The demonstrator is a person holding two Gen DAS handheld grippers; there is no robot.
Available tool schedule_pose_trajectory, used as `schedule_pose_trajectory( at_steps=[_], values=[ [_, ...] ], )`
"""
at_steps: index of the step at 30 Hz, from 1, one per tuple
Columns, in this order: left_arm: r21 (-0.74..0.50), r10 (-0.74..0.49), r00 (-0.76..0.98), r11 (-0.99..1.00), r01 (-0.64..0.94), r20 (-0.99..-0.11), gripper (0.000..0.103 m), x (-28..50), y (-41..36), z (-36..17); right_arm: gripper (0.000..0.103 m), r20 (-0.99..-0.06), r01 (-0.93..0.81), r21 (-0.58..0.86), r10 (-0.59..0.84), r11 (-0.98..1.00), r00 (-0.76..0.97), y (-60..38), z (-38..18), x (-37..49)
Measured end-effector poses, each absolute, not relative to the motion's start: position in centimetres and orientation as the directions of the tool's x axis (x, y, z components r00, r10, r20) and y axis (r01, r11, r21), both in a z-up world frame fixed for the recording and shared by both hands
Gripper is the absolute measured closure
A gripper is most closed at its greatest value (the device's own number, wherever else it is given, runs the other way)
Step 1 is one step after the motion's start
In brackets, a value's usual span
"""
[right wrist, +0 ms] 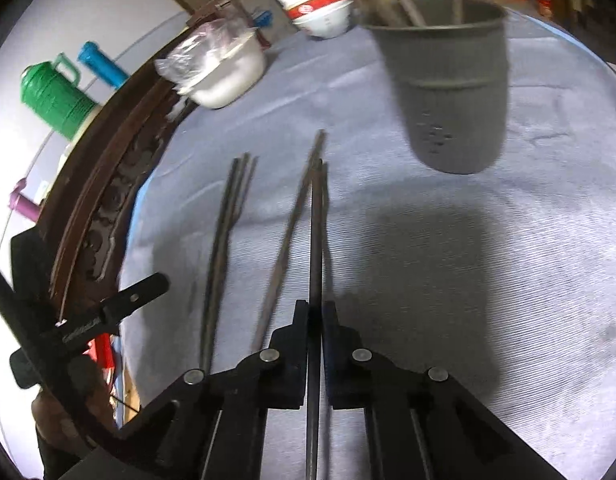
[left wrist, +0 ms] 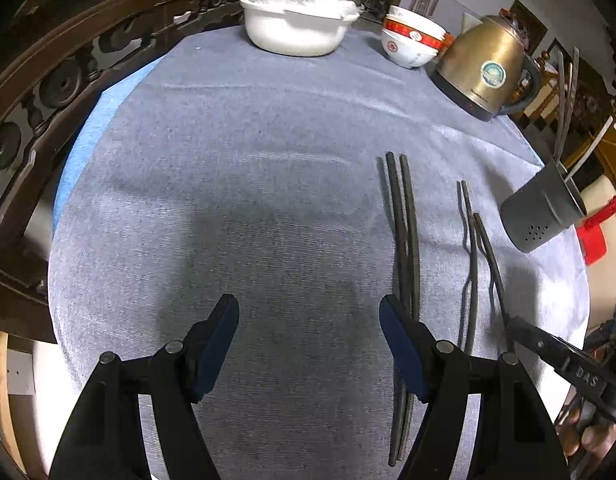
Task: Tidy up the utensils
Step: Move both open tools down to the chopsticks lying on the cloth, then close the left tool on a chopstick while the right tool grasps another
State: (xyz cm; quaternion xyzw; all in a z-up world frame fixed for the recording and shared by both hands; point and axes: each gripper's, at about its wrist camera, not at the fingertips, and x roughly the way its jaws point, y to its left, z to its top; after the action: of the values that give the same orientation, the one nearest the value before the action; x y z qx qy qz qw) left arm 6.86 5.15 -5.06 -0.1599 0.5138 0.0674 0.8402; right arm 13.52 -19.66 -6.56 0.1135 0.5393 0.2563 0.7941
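Dark chopsticks lie on the grey tablecloth. In the left wrist view a bunch of three (left wrist: 406, 248) runs under my right fingertip, and another pair (left wrist: 470, 264) lies further right. My left gripper (left wrist: 310, 320) is open and empty above the cloth. My right gripper (right wrist: 316, 312) is shut on a single dark chopstick (right wrist: 316, 240), lifted and pointing forward; it also shows in the left wrist view (left wrist: 512, 328). A grey utensil holder (right wrist: 448, 80) with several chopsticks in it stands ahead of it, also in the left wrist view (left wrist: 544, 208).
A white pot (left wrist: 295, 28) covered with plastic film, stacked red-and-white bowls (left wrist: 412, 40) and a gold kettle (left wrist: 484, 68) stand at the table's far side. A carved wooden rail (left wrist: 47, 92) borders the left. Loose chopsticks (right wrist: 223, 240) lie left of my right gripper.
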Motion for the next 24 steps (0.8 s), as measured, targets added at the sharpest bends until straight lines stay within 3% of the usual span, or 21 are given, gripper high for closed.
schedule_pose_trajectory(
  at_steps=[9,13,24],
  values=[
    [-0.158,-0.055,0.430,0.965,-0.208,-0.901,0.031,9.3,2.6,-5.1,0.092,-0.800,-0.283,0.464,0.534,0.840,0.273,-19.5,-6.8,14.1],
    [-0.168,-0.081,0.389,0.966,-0.195,-0.918,0.047,10.5,1.9,-5.6,0.092,-0.795,-0.273,0.483,0.547,0.832,0.264,-19.3,-7.2,14.6],
    [-0.145,-0.077,0.337,0.973,-0.181,-0.939,0.049,11.9,0.6,-6.3,0.092,-0.774,-0.274,0.525,0.586,0.806,0.240,-19.7,-7.9,14.8]
  ],
)
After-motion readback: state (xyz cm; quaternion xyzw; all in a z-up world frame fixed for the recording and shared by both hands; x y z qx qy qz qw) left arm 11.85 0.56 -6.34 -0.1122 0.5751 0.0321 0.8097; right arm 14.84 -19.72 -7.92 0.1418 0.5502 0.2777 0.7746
